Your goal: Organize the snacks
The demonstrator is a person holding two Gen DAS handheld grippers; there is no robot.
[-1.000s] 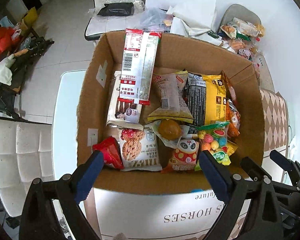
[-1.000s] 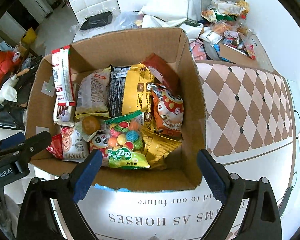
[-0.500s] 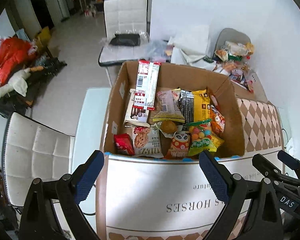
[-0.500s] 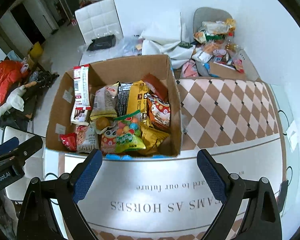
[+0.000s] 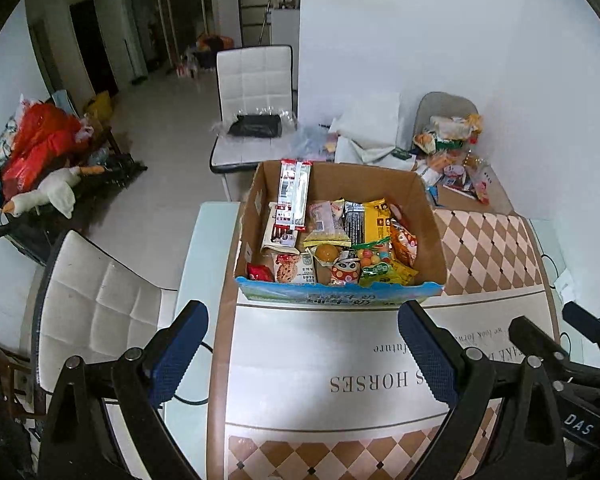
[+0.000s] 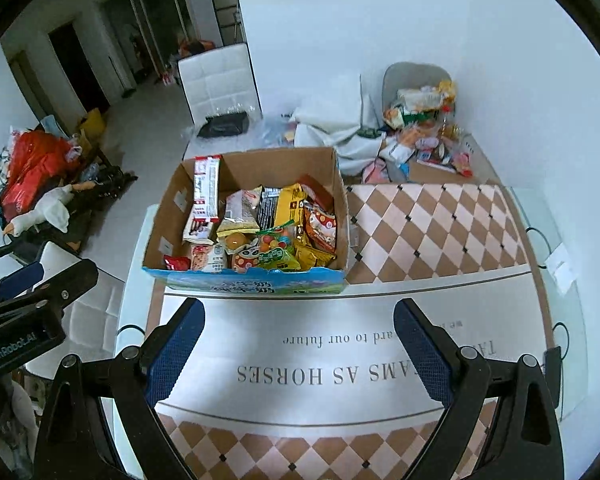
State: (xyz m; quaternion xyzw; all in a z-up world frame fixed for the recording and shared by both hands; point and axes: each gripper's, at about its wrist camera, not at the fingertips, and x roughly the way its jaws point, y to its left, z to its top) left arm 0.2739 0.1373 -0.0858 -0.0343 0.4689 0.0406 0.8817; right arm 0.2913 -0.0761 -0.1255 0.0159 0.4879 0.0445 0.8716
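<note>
Left wrist view. Left tool point(image 5: 302, 354) hangs over the surface point(image 5: 300, 392), blue-padded fingers point(image 5: 180, 354) spread wide apart, nothing between them. Ahead of the tool, well apart from the fingertips, sits an open cardboard box point(image 5: 428, 220) with a blue printed front panel. It is packed with snacks: a tall red-and-white striped packet point(image 5: 294, 192) standing against the far left wall, a yellow bag point(image 5: 376, 220) toward the right, a cookie packet point(image 5: 294, 268) and a small red packet point(image 5: 260, 272) at the near left, a panda-print pouch point(image 5: 346, 272) and a green bag of coloured candies point(image 5: 378, 264) at the near middle. The box rests on a cloth with a brown diamond pattern point(image 5: 488, 252) and upside-down lettering. The right tool shows at the lower right edge. A loose heap of more snacks point(image 5: 452, 148) lies past the box's far right corner. A white chair point(image 5: 254, 80) stands beyond.

Right wrist view. Right tool point(image 6: 298, 346) also hangs over the surface point(image 6: 340, 372), fingers point(image 6: 420, 346) apart and empty. The same cardboard box point(image 6: 164, 216) lies ahead and slightly left of the tool's centreline, clear of both fingertips. Striped packet point(image 6: 206, 188) upright at far left; yellow bag point(image 6: 292, 208) central; an orange-and-white bag point(image 6: 322, 226) leans on the right wall. The snack heap point(image 6: 424, 128) sits far right. Part of the left tool point(image 6: 24, 312) enters from the left edge.
</note>
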